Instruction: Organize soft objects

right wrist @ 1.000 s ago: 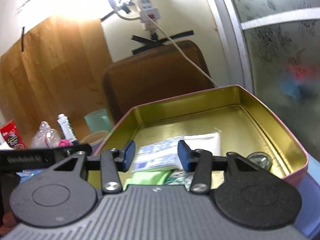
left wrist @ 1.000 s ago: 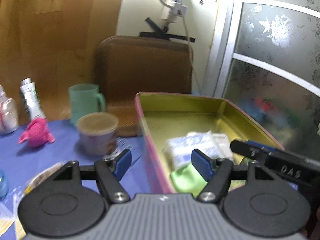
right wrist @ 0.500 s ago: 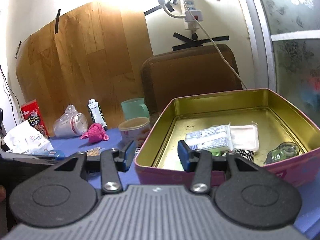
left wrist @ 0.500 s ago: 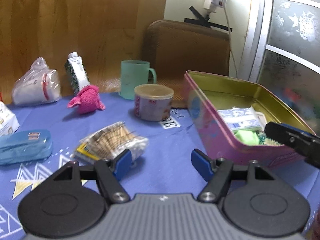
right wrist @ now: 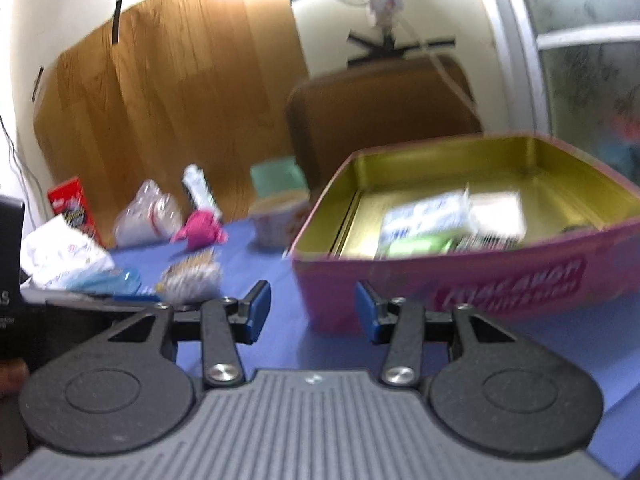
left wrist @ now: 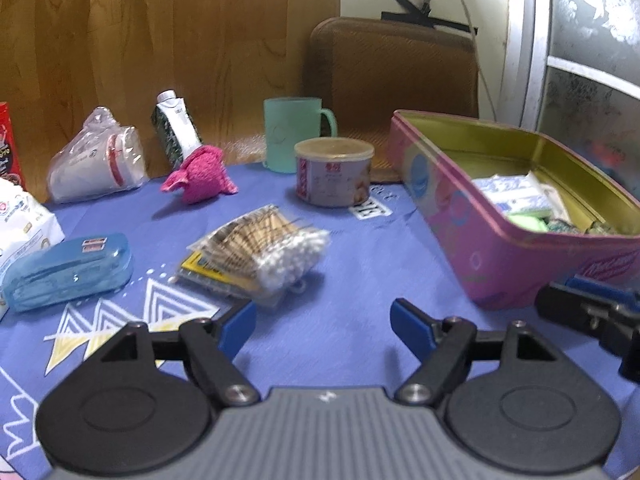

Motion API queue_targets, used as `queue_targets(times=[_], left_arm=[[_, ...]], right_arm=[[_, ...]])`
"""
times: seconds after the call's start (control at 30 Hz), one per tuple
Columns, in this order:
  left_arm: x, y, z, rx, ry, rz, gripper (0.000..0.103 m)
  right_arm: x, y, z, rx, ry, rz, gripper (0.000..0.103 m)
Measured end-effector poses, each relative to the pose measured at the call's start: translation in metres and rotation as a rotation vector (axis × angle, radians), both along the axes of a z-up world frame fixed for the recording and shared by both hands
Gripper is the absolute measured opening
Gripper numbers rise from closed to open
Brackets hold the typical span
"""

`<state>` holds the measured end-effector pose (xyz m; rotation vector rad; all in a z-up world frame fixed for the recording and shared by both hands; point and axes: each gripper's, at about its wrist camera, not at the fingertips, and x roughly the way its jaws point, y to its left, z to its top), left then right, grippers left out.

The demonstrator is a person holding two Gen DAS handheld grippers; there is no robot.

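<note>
Pink soft toy (left wrist: 202,176) sits on the surface (left wrist: 352,264), 11 o'clock from left hand-held gripper (left wrist: 323,326), whose jaws just widened, empty. Right hand-held gripper (right wrist: 311,312) spread, empty, near pink tin (right wrist: 460,280).

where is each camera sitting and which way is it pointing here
Left wrist: sits on the left gripper, facing forward and down over the blue patterned tablecloth at the clear bag of cotton swabs; its own open blue-padded jaws show, with the right gripper's tip at the right edge.
Right wrist: sits on the right gripper, facing the pink metal tin with a gold inside; its own open jaws show.
Shared: the tin, the swab bag, the pink crumpled cloth and the mint green plastic mug.
</note>
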<state>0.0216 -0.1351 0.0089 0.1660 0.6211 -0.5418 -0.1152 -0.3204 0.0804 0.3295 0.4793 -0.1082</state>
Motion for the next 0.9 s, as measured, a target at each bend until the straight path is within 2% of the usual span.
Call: queue_targets(times=[0.13,0.27,0.4,0.8,0.9], left_arm=[[0.002,0.005,-0.007,0.044,-0.007,0.013,0.078],[0.005,0.010,-0.017,0.101,-0.020,0.044,0.095],[0.010,0.019,-0.019,0.078,0.009,0.066,0.102],[0.008,0.017,-0.020,0.077,0.008,0.081,0.102],[0.010,0.019,-0.020,0.066,0.017,0.075,0.102]], right_arm=[[0.007,0.001,-0.009,0.038,0.055,0.033,0.049],[0.011,0.000,-0.020,0.066,0.125,0.050,0.049],[0.009,0.004,-0.024,0.054,0.125,0.040,0.051],[0.008,0.010,-0.025,0.078,0.104,0.031,0.063],[0.009,0.017,-0.024,0.042,0.117,0.031,0.064]])
